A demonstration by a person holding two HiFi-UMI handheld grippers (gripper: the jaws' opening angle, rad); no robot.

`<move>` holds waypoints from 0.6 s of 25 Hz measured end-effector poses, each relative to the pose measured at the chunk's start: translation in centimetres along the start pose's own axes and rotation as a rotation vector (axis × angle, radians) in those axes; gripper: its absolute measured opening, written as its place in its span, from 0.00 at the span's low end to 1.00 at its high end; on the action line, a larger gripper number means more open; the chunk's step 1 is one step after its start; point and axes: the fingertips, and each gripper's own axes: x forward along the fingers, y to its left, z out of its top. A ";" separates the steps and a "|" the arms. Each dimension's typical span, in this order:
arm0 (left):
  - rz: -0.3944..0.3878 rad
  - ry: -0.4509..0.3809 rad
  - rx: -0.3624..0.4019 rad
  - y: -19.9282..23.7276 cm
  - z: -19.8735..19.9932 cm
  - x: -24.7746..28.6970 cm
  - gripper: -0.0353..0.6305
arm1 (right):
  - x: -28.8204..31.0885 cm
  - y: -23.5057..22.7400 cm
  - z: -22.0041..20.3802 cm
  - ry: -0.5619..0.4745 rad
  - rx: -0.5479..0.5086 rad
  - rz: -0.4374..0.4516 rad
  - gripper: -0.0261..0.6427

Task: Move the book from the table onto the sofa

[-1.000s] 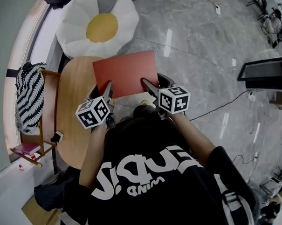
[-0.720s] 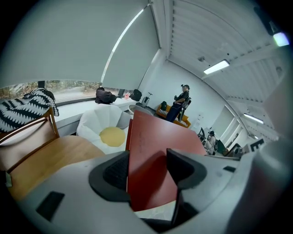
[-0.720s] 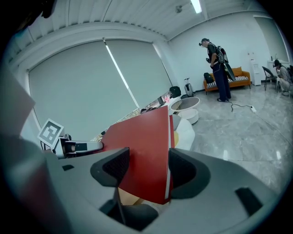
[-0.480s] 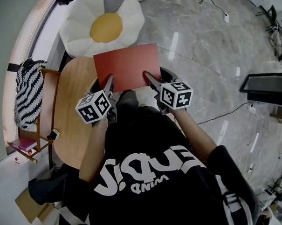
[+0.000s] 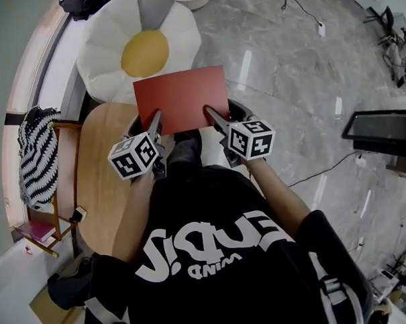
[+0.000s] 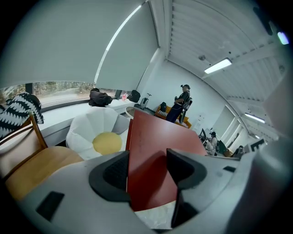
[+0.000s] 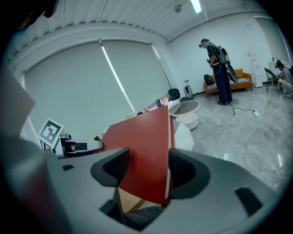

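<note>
HANDS FULL: The left gripper and right gripper each pinch a near edge of the red book, with their jaws pressed on its covers. The book is held in the air, cover up, clear of the round wooden table. Its far edge reaches over the white flower-shaped sofa with a yellow centre. A striped cloth hangs beside the table, and the grey marble floor spreads to the right.

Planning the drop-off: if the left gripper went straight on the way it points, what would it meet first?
Probably the white flower-shaped sofa, just beyond the red book that the left gripper holds; depth is unclear.
</note>
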 end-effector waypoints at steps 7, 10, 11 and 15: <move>0.005 0.018 -0.014 2.0 5.6 6.5 0.42 | 6.6 -2.5 5.4 0.016 0.007 -0.004 0.44; 0.014 0.022 -0.026 2.8 8.0 8.8 0.42 | 9.3 -3.4 7.8 0.030 0.009 0.000 0.44; 0.019 0.024 -0.029 3.2 8.9 9.5 0.42 | 10.2 -3.5 8.6 0.035 0.011 0.003 0.44; 0.042 0.031 -0.045 4.8 12.0 11.7 0.42 | 13.8 -3.7 11.3 0.053 0.013 0.020 0.44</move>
